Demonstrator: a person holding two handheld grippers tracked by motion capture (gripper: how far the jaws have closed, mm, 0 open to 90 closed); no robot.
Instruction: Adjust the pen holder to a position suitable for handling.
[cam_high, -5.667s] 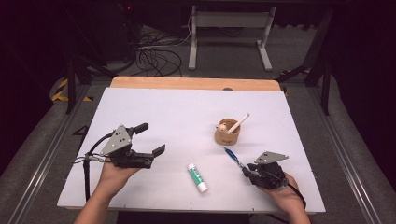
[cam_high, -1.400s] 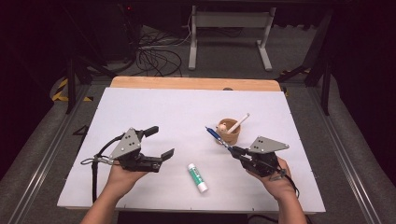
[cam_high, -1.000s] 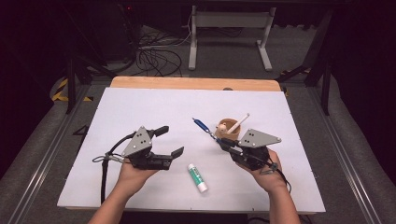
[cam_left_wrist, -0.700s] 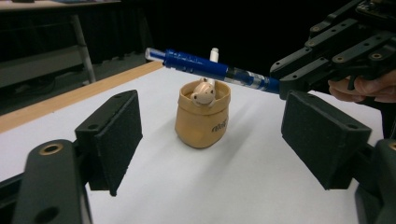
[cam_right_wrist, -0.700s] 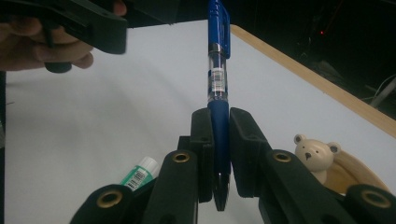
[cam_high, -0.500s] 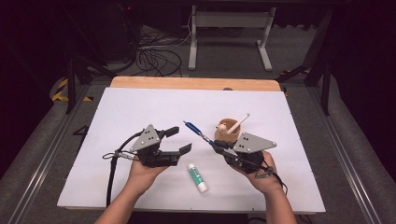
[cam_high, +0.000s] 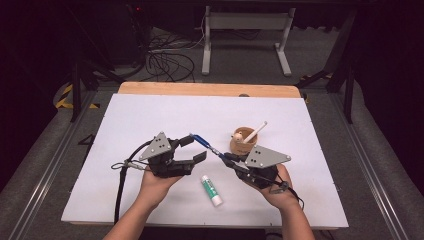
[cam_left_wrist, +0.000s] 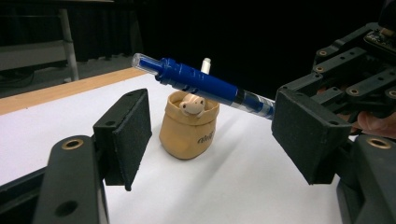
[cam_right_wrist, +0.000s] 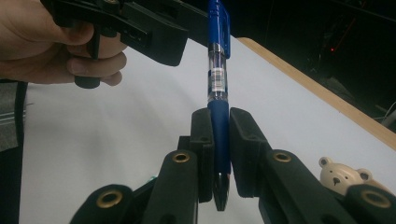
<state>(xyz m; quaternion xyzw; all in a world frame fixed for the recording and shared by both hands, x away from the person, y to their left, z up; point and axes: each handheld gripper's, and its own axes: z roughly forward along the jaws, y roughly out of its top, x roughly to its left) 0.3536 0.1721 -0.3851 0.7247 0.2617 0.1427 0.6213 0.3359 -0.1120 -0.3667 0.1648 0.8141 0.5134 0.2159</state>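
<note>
Blue retractable pen (cam_high: 207, 147) clamped by its rubber grip in right hand-held gripper (cam_high: 231, 161), jaws closed narrow on barrel; clip end pointing toward 10 o'clock, held clear above bench (cam_high: 150, 115). Left hand-held gripper (cam_high: 196, 148) spread wide, jaws either side of pen's clicker end, not yet touching. Likely a handover or a pull on the pen. Risks: left closing off-centre, levering pen out of right's grip; release before left has closed, pen dropping toward glue stick (cam_high: 211, 189) at 6 o'clock; swing toward 3 o'clock knocking tan cup with bear figure (cam_high: 243, 142).
</note>
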